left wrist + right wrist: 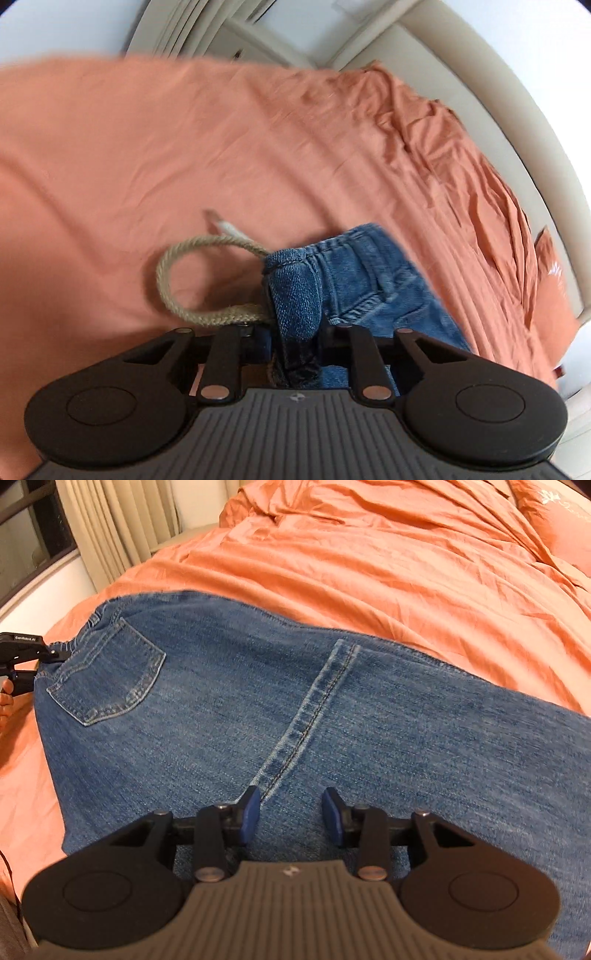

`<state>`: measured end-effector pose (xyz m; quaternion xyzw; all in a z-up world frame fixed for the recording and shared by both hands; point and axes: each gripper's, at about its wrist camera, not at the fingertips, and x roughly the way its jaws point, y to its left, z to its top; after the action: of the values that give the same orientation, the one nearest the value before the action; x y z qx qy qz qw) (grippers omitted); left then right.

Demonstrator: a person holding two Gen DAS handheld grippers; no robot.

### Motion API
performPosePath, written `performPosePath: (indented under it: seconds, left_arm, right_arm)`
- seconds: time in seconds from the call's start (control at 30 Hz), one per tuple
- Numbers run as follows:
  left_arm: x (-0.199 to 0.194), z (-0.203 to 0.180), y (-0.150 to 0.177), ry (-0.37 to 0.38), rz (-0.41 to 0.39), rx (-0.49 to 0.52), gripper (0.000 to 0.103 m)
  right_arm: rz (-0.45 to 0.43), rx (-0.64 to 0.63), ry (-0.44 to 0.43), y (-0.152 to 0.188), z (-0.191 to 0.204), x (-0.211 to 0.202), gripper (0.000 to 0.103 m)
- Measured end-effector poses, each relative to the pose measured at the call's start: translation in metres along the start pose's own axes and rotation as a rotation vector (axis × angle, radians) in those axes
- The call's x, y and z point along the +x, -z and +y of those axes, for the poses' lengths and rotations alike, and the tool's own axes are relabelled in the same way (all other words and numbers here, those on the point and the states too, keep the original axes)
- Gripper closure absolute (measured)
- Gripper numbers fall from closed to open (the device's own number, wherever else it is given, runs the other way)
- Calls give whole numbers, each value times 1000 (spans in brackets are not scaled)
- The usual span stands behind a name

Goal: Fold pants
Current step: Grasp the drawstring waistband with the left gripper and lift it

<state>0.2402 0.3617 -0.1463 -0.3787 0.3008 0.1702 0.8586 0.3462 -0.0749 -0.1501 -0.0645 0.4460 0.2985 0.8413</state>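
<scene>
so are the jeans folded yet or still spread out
Mostly spread: the jeans lie flat across the orange sheet, back pocket and seam showing. Only the waistband is bunched, in the left gripper.

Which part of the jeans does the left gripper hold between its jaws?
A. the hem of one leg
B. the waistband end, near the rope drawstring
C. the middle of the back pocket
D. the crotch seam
B: in the left wrist view, the left gripper has its jaws closed on the bunched waistband of the jeans, right beside the looped rope drawstring.
</scene>
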Motion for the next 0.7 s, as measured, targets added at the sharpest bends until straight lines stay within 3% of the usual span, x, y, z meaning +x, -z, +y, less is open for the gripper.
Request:
performPosePath:
  seconds: [0.2,0.33,0.53,0.7]
  left_arm:
    - [-51,-68,2,25,-113,158,83]
    - [-87,-138,26,53,-194,329,83]
    - [-119,-255,106,32,-286,683,82]
    - [-109,-318,190,43,-262,891,82]
  right_arm:
    - [-84,110,-15,13,-20,-45,69]
    - [-119,170,-25,30,-33,-80,67]
    - [-197,242,-43,52,-53,-116,63]
    - [-227,311,-67,64,-75,-127,62]
